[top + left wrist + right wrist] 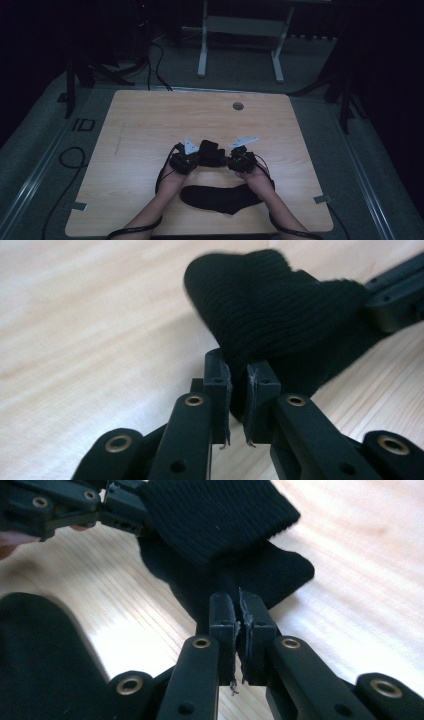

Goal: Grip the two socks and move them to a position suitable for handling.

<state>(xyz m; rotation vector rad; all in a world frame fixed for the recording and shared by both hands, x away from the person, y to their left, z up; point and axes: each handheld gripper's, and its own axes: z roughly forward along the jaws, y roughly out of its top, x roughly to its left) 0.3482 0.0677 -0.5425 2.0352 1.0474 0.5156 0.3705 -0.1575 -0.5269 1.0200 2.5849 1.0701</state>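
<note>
Pale wood bench point(140, 130) stands in a dark room. At centre, the left hand-held gripper point(192, 161) pinches one side of a bunched black sock point(212, 152), the right hand-held gripper point(231, 161) the other, jaws nearly closed on fabric. A second black sock point(220, 197) lies flat nearer the person.

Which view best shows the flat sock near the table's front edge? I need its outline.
The high view: the flat sock lies whole between the forearms. The right gripper view catches just a dark, blurred part at lower left. The left gripper view looks at the held sock instead.
</note>
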